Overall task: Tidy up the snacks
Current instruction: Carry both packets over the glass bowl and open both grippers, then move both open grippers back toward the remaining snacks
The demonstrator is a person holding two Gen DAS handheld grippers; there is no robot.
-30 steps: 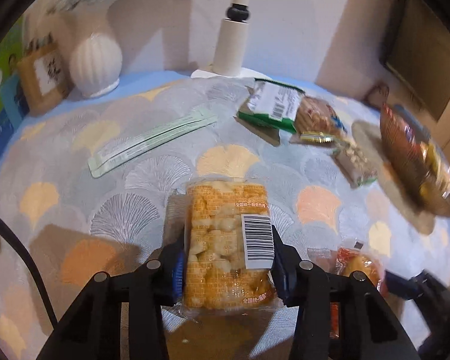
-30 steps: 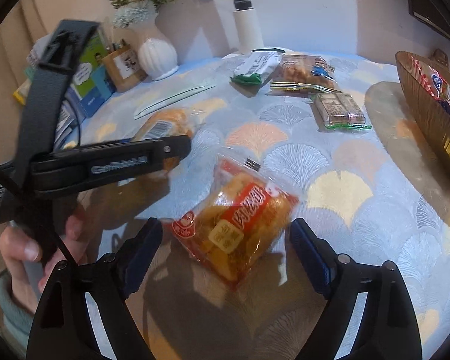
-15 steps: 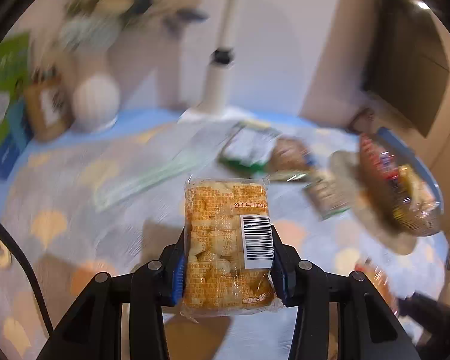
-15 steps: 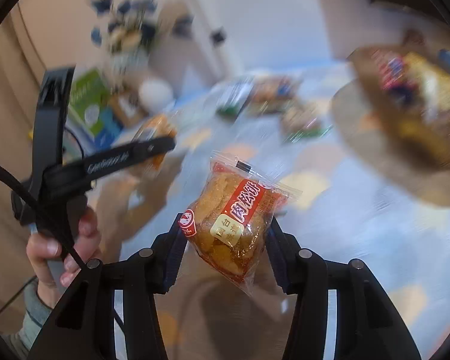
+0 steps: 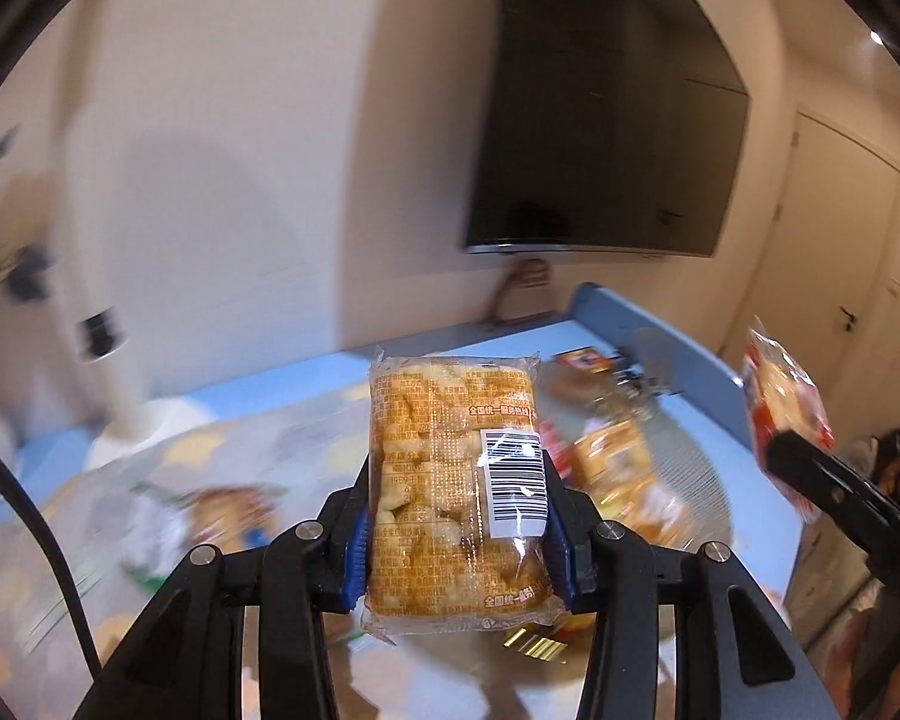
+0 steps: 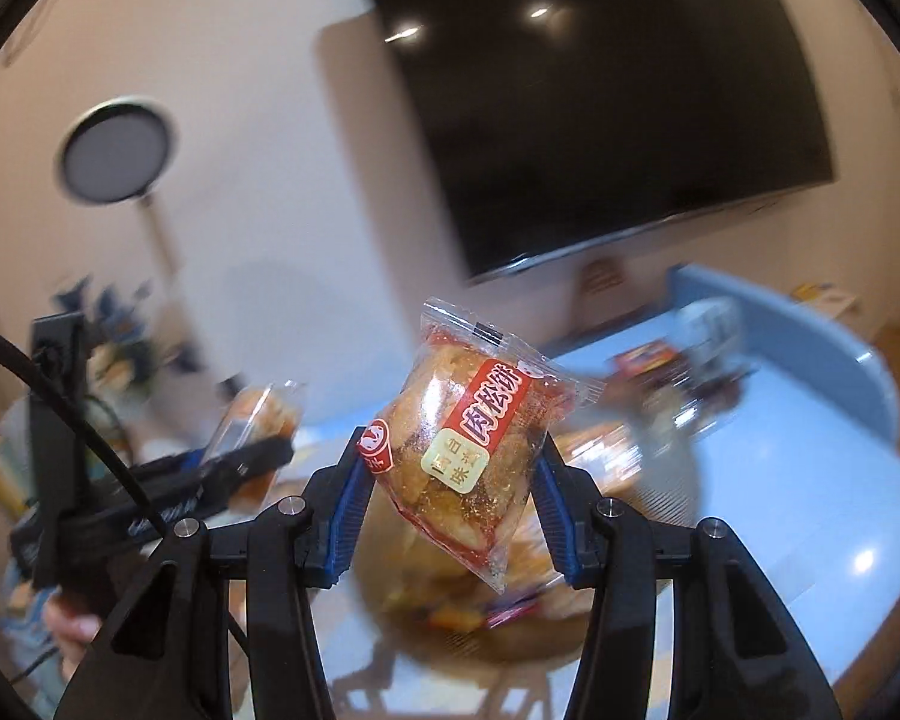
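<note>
**Two snacks up, headed for the basket**

Both packs are off the table now. Left gripper [image 5: 459, 531] clamps the orange snack pack [image 5: 455, 492]; right gripper [image 6: 447, 507] just closed on the red pastry pack [image 6: 471, 450], carrying toward the basket [image 5: 678, 480] at the table's far edge.

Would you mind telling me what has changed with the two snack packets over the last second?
The right claw, whose jaws have just been closing, took hold of the red-labelled packet that lay on the table, and lifted it. The left claw raised its orange packet too; both now hang over the snack basket. The left grip on its packet stayed as it was.
</note>
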